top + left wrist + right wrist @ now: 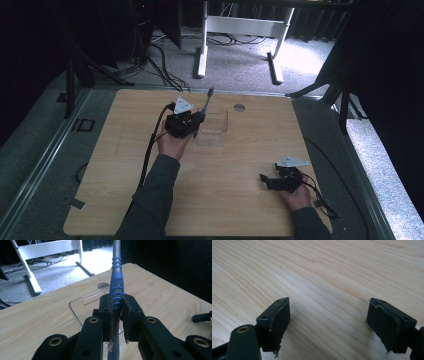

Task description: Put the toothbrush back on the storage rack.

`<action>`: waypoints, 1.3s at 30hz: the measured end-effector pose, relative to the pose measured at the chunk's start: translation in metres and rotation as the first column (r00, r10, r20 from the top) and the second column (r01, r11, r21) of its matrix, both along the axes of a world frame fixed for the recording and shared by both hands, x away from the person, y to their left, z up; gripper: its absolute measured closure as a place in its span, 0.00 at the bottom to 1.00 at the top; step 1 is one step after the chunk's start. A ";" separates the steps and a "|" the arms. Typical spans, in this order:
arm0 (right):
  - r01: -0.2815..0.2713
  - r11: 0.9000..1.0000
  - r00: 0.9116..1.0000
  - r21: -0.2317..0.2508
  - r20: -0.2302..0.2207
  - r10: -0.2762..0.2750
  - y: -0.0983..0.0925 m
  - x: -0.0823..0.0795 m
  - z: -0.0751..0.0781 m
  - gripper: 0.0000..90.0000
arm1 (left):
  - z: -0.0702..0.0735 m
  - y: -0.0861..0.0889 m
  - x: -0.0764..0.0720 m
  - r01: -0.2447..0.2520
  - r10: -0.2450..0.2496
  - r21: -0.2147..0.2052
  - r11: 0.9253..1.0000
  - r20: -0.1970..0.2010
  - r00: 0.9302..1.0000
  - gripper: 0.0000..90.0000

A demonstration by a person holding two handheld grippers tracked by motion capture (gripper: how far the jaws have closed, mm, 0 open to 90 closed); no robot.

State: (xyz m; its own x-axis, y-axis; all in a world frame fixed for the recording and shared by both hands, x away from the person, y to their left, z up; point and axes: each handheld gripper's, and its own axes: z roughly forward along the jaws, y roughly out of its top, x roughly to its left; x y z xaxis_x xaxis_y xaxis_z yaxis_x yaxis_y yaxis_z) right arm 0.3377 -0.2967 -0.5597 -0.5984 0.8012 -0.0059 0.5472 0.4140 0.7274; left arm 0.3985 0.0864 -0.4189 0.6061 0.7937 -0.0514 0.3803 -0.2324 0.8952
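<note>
The toothbrush [117,287] is clamped upright by the left tool [196,121] over the clear tray [218,121]; lowering seems due, while the right tool [329,322] is held wide open, empty.

Room's pretty dim, dark around the edges; daylight falls on the grey carpet floor [240,65] behind, and the pale wooden counter [235,190] looks soft, slightly blurry.

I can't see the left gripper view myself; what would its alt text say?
Two black tongs clamp a blue-and-grey toothbrush handle that rises upright between them. Behind it a clear plastic tray lies on the wooden table, with grey carpet and a white desk frame beyond.
</note>
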 end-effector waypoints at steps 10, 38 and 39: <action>0.001 1.000 1.000 0.001 -0.003 -0.001 0.000 0.000 0.000 0.21 | -0.002 -0.002 0.004 -0.001 0.001 -0.010 1.000 -0.011 1.000 0.88; 0.001 1.000 1.000 0.000 -0.002 -0.001 0.000 0.000 0.000 0.21 | -0.004 -0.014 0.015 0.000 0.002 -0.039 0.999 0.031 1.000 0.88; 0.001 1.000 1.000 0.000 -0.002 -0.001 0.000 0.000 0.000 0.21 | -0.004 -0.014 0.015 0.000 0.002 -0.039 0.999 0.031 1.000 0.88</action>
